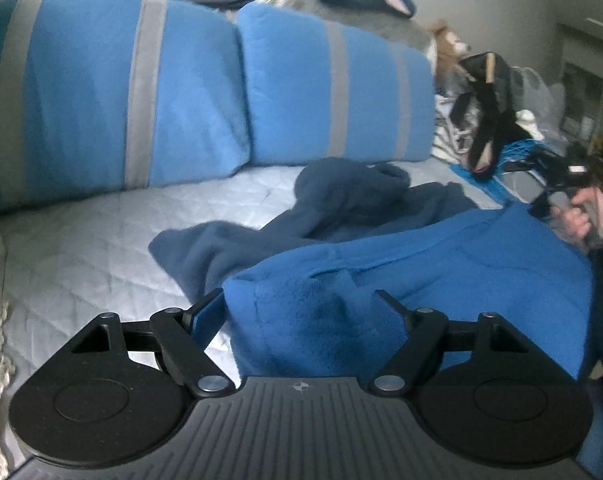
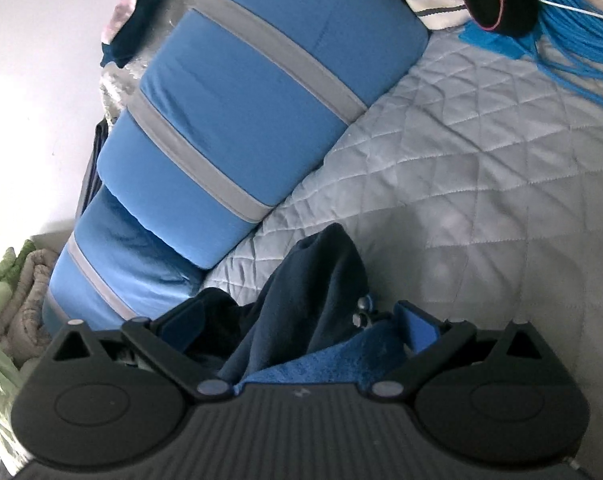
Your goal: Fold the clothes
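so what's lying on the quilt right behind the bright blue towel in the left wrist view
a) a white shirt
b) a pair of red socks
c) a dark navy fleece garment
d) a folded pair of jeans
c: a crumpled dark navy fleece garment sprawls on the quilt just beyond the bright blue towel.

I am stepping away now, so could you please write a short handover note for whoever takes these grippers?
Left gripper: open, jaws wide around a corner of the bright blue garment, not clamped.
Right gripper: jaws wide, navy garment and blue cloth bunched between; grip unclear.
Both garments lie crumpled on the bed.
Done: nothing folded.
Left: spread and fold both.
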{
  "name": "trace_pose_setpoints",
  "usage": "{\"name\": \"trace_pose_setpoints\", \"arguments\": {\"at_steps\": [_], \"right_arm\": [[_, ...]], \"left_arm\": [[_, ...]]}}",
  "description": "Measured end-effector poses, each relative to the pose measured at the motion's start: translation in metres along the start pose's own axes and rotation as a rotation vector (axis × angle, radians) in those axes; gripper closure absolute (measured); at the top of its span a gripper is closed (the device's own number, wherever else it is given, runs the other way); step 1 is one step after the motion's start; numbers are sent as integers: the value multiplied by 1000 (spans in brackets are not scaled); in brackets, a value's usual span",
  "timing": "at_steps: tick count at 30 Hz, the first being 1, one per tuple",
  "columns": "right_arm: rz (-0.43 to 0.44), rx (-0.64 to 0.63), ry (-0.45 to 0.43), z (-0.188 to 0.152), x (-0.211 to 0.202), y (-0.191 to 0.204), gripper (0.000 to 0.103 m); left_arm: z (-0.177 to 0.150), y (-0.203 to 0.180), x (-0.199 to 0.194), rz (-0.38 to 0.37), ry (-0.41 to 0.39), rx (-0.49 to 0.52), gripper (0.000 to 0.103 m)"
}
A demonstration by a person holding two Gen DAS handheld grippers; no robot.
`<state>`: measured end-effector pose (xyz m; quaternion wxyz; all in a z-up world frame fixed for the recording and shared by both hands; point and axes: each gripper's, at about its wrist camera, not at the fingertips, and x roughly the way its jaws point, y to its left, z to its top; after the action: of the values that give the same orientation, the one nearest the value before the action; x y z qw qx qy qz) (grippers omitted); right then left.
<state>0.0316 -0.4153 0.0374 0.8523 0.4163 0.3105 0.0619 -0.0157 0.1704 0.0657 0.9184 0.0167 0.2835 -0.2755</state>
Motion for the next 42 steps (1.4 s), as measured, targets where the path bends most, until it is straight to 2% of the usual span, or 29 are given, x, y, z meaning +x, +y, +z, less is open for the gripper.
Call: {"name": "trace_pose_setpoints", "arguments": {"at_steps": [1, 5, 7, 12, 13, 14, 17, 24, 31, 37, 42], "right_arm": [[-1, -1, 0, 0, 0, 0, 0], [-8, 0, 2, -1, 0, 0, 0], [-14, 8, 7, -1, -1, -1, 0], [-17, 22, 16, -1, 0, -2, 0], [-17, 24, 18, -1, 0, -2, 0], [-17, 27, 20, -1, 0, -2, 0], [-17, 34, 25, -1, 0, -3, 0], [-22, 41, 34, -1, 1, -4, 0], [-50, 19, 18, 2, -2, -2, 0], [-85, 0, -8, 6, -8, -4, 0], [-134, -14, -19, 9, -15, -11, 0]], "left_arm": [[0, -1, -2, -7, -8, 6, 27], [2, 2, -11, -23, -30, 13, 43], [1, 7, -13, -34, -25, 5, 47], [0, 6, -12, -54, 5, 17, 48], [0, 4, -11, -56, 7, 26, 51], [0, 3, -11, -60, 4, 32, 60], [2, 1, -11, -66, -2, 42, 70], [0, -1, -12, -42, -19, 66, 78], [-2, 3, -1, 53, -29, 18, 83], [1, 12, 10, 136, -8, -86, 84], [5, 20, 19, 244, 8, -153, 84]]}}
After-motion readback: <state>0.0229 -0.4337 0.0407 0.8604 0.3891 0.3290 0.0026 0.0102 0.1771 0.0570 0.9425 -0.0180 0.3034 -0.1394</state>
